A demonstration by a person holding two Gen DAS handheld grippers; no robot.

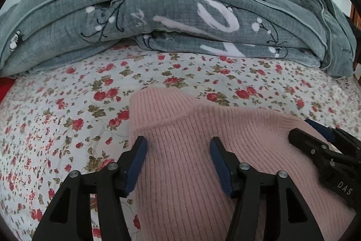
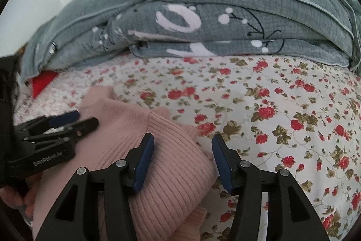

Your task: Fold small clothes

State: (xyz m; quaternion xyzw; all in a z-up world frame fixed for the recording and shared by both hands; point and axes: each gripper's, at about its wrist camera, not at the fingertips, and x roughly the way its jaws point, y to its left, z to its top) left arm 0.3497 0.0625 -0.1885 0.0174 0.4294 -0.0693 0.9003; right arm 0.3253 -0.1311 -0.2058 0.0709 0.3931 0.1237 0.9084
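Note:
A pink ribbed knit sweater [image 1: 191,150] lies on the floral bedsheet [image 1: 67,105], its collar end pointing away from me. My left gripper [image 1: 178,143] is open, its fingers straddling the sweater's upper part just above the fabric. My right gripper [image 2: 183,141] is open over the sweater's right edge [image 2: 171,150], with folded layers bunched under it. Each gripper shows in the other's view: the right one at the sweater's right side [image 1: 315,141], the left one at the left [image 2: 67,121].
A folded grey blanket [image 1: 169,15] with white letters is piled across the far side of the bed. A red item [image 2: 41,83] peeks out under its left end. Bare floral sheet [image 2: 282,116] extends to the right of the sweater.

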